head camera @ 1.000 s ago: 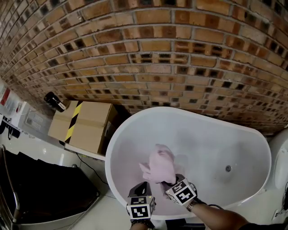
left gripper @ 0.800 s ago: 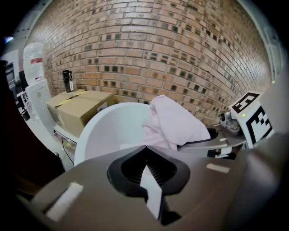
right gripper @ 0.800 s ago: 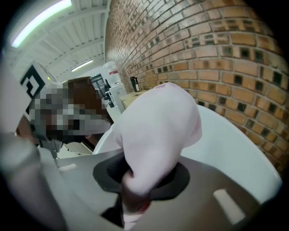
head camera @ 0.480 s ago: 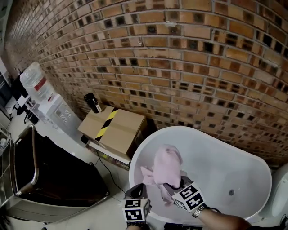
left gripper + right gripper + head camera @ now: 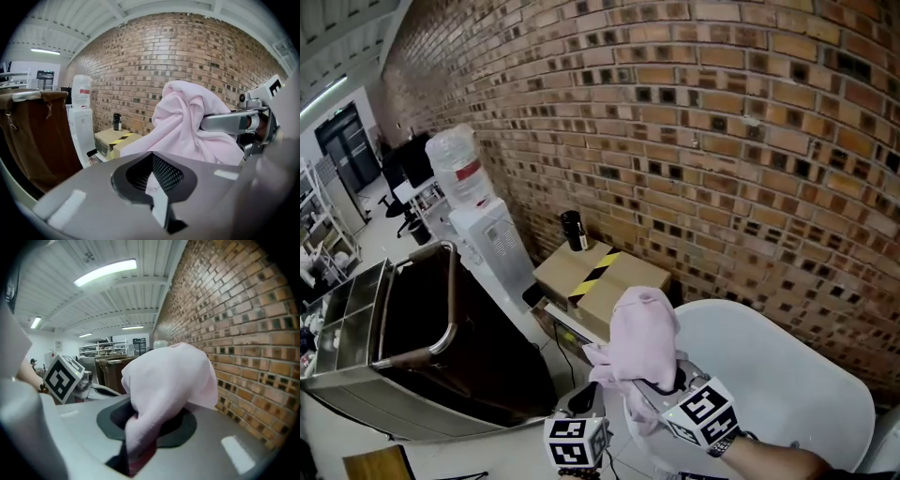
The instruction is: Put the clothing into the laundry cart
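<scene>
While pink garment (image 5: pixel 639 342) hides right gripper (image 5: pixel 135 452) fingers clamping it, left gripper (image 5: pixel 157 206) pinches corner.

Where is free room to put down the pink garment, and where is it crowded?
Free: the open top of the laundry cart shows only dark; the white tub right of the pink garment is bare. Crowded: cardboard box and water dispenser line the brick wall, leaving a narrow floor strip beside the cart.
</scene>
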Demonstrator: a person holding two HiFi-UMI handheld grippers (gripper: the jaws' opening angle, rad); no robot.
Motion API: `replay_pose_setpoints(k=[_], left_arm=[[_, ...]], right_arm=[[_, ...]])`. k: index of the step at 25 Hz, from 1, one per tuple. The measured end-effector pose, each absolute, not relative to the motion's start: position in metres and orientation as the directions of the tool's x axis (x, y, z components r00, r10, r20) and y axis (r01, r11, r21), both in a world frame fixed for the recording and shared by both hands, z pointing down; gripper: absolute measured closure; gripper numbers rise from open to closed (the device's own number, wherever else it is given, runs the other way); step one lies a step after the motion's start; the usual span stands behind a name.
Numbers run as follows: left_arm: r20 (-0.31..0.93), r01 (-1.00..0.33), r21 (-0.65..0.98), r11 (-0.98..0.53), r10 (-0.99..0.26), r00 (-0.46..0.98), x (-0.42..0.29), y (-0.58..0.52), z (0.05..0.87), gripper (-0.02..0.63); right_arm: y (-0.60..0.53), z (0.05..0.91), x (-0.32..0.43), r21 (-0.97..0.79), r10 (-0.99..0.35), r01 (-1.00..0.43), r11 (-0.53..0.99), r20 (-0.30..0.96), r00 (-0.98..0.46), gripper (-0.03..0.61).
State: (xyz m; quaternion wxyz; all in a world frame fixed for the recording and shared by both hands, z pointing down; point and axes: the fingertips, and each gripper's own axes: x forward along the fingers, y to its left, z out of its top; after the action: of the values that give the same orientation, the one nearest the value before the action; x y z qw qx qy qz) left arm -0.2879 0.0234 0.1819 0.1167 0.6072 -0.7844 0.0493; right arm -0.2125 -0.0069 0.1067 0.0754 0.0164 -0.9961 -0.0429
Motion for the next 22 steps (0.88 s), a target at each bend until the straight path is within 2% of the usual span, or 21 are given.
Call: replay_pose_setpoints(k=[9,16,22], left_arm=[[0.084,-0.899,0.048,0.435,-0.899,-0.431,-0.355,0.158,0.086,0.612],[0.034,-0.846,0.062,0.529,-0.849,-0.528,-0.402,0.246,0.071,0.612],[-0.018,-0.817,0.028,0.575,-0.817,-0.576,-0.43,0.305,0.043,0.612]], right_arm=[[0.115,0.021,-0.283,0.184,0.166,0.175,0.967,0.061,-0.984,0.474],[0.199,-0.023,-0.345,0.239,0.3,0.301,0.923,0.043,-0.953,0.474],[0.255,-0.047,-0.403,0.263,0.349,0.351,0.899,0.056,-0.935,0.474]])
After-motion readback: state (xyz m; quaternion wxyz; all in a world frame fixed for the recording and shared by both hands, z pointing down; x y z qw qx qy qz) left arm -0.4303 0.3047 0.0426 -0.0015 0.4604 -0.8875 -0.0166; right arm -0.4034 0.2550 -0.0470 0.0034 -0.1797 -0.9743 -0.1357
